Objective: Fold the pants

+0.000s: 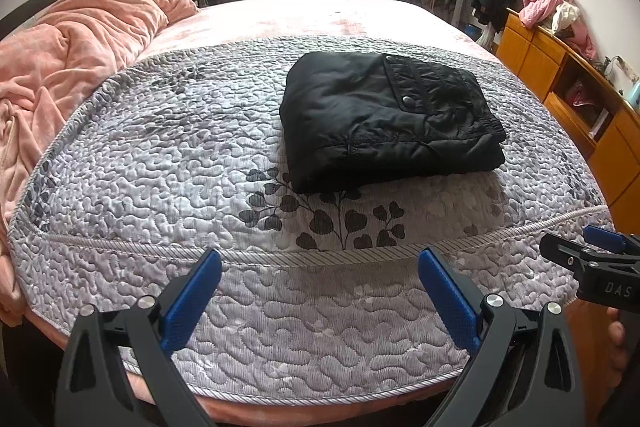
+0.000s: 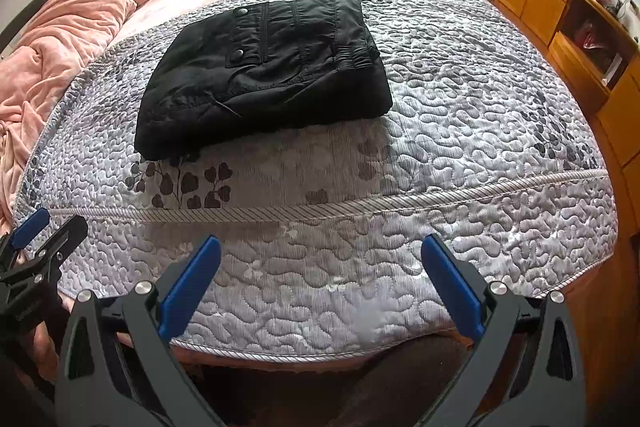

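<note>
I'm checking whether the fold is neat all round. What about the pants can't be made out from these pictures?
- Far edge of the black pants: hidden behind their own bulk in both wrist views.
- Inner layers and legs: covered by the top fold with the snap pocket.
- Underside: pressed against the quilted bedspread.
- Right gripper in the left wrist view: cut off by the frame edge.

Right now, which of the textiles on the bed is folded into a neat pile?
The black pants, lying in a compact rectangle on the grey quilted cover. The pink blanket to the left lies crumpled. Both grippers are open and away from it.
</note>
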A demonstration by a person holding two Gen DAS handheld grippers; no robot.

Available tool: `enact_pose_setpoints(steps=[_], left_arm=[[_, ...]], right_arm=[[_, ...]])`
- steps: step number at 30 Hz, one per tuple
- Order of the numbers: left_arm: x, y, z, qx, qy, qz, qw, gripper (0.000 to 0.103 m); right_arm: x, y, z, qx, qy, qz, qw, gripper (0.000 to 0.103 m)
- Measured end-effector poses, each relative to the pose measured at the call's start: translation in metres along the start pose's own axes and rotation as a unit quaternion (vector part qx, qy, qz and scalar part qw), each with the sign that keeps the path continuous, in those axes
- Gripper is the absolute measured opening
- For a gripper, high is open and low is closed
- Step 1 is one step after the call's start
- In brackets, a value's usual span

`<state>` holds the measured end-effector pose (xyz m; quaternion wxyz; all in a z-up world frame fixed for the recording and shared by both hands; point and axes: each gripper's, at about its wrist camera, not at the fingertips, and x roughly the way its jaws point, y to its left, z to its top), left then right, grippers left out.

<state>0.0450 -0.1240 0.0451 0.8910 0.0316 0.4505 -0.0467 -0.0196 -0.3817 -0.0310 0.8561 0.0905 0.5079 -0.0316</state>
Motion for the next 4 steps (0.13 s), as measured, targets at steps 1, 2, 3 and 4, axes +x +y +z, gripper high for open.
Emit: enact_pose_setpoints(steps=[1, 2, 3, 4], left_arm=[[0.0002, 0.0004, 0.0002, 0.000, 0.000, -0.001, 1.0000, 0.099], [0.0001, 0.0008, 0.0002, -0.001, 0.001, -0.002, 1.0000, 0.099], [0.0000, 0.0010, 0.0002, -0.001, 0.001, -0.003, 1.0000, 0.099], [-0.0003, 0.0012, 0.0001, -0.002, 0.000, -0.004, 1.0000, 0.099]], right_arm=[[0.0000, -0.0005, 0.0001, 0.001, 0.000, 0.001, 1.000, 0.100], [0.0000, -0.0007, 0.0001, 0.001, 0.000, 0.001, 1.000, 0.100], [0.0001, -0.0011, 0.0002, 0.002, 0.000, 0.001, 1.000, 0.100], [0.0003, -0.0015, 0.0006, 0.003, 0.001, 0.002, 1.000, 0.100]])
